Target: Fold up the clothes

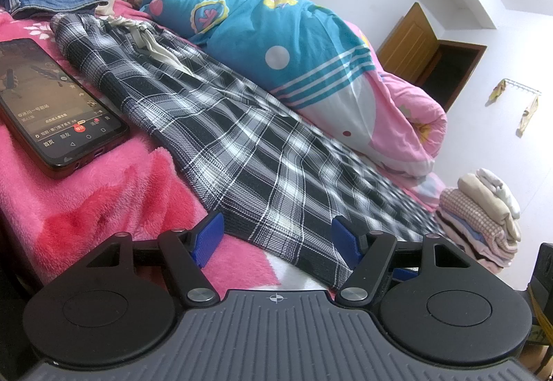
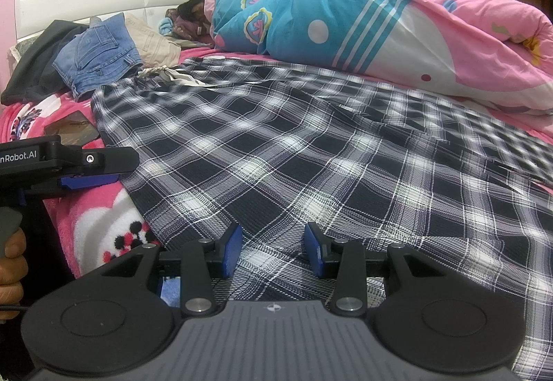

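Your right gripper [image 2: 273, 248], jaws apart, sits over the plaid trousers' [image 2: 293, 153] near edge; their length runs sideways; left gripper [image 1: 276, 234], also apart, at their corner

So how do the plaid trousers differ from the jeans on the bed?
The plaid trousers lie spread out flat along the bed, while the jeans sit bunched in a heap near the headboard. The trousers are black-and-white checked, thin-looking cloth with a pale drawstring; the jeans are plain blue denim with stitched pockets. The trousers lie right in front of both claws; the jeans lie farther off. Neither is folded yet.
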Demonstrator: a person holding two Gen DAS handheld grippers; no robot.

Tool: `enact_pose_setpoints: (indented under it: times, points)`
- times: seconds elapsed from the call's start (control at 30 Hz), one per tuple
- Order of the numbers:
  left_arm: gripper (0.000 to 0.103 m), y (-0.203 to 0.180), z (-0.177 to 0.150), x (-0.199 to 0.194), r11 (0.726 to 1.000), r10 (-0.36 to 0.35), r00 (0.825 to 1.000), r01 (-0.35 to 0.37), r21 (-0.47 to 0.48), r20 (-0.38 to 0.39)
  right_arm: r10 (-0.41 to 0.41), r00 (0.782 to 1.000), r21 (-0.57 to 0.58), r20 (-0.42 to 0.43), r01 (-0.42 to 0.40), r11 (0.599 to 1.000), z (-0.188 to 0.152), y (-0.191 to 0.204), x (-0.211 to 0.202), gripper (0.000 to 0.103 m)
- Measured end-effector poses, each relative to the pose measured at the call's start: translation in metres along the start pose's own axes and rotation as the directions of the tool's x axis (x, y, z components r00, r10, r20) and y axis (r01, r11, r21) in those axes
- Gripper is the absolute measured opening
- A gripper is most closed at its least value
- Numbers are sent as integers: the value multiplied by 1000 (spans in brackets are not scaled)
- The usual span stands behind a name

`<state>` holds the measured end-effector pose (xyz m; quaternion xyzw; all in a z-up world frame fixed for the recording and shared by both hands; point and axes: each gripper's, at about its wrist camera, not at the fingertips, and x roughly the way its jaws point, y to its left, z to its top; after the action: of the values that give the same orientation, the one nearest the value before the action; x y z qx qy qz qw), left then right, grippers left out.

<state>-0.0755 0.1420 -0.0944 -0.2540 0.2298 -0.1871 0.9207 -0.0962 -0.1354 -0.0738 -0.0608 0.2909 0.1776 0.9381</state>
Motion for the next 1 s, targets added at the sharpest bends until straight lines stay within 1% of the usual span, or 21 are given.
enact_pose_setpoints:
  times: [0.53, 0.67, 0.7, 0.77, 0.87, 0.97, 1.0]
  points:
    - [69, 0, 0, 0, 1000, 0, 1000, 0, 1, 0, 18, 999, -8, -27, -18, 1000, 1, 2, -11, 42]
    - [70, -2, 3, -6, 1000, 15, 1000, -15, 0, 7, 24, 999, -10, -35, -24, 1000, 2, 2, -15, 43]
    - [70, -3, 4, -9, 1000, 21, 1000, -21, 0, 10, 40, 998, -15, -46, -40, 999, 3, 1, -18, 43]
    - [71, -4, 7, -14, 999, 33, 999, -33, -1, 16, 69, 997, -33, -27, -70, 997, 12, 4, -19, 43]
    - [72, -5, 17, -30, 998, 64, 997, -64, 9, 53, 112, 994, -63, 5, -112, 992, 25, 8, -20, 42]
    - [72, 2, 37, -47, 997, 73, 994, -70, -40, 76, 160, 986, -108, 37, -155, 982, 38, 17, -18, 42]
    - [72, 6, 45, -52, 995, 90, 992, -86, -54, 85, 179, 983, -136, 48, -172, 976, 43, 23, -15, 41]
